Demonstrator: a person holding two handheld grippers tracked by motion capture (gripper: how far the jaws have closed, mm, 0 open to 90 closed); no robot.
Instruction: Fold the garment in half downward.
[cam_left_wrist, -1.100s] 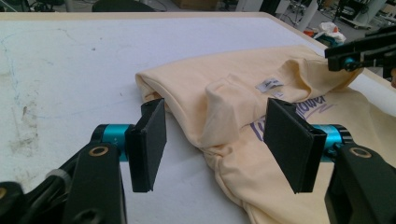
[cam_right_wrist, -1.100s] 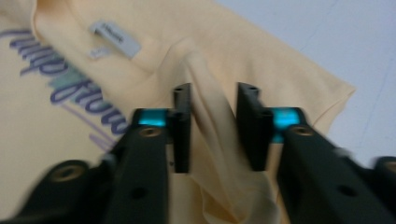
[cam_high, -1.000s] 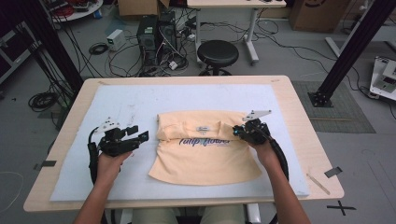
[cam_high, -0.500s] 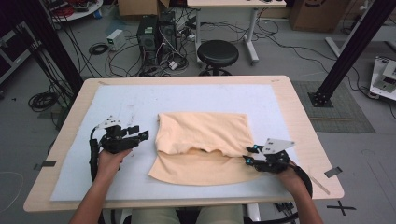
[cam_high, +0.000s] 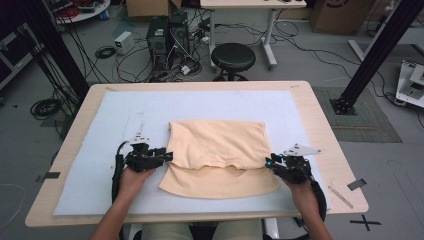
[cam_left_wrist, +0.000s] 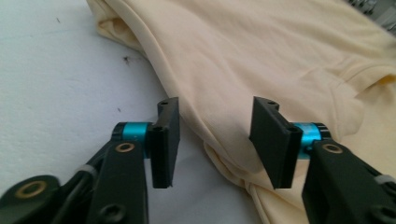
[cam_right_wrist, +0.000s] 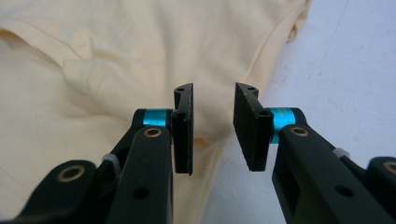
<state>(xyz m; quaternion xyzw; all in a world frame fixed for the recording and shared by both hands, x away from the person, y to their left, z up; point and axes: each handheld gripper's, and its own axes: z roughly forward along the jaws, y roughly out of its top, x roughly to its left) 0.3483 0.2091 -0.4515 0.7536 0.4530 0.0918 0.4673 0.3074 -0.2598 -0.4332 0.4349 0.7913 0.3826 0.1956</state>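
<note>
The left gripper (cam_high: 162, 156) sits at the left edge of the pale yellow T-shirt (cam_high: 220, 150), which lies partly folded in the middle of the white mat (cam_high: 90, 165). In the left gripper view its jaws have just been closing and stand apart around the doubled edge of the T-shirt (cam_left_wrist: 280, 56) — the pads are not yet pressing on the cloth. The folded-over top layer covers the far part of the garment; a strip of the under layer shows toward the person. At the right edge, the right gripper (cam_high: 271, 164) has also just been narrowing; its jaws are released, straddling the fold's corner without pinching it. My read: this is the re-grip between folds. The next move calls for both grippers to clamp both layers squarely at the side edges before lifting — a shallow bite would let the lower layer slip.
</note>
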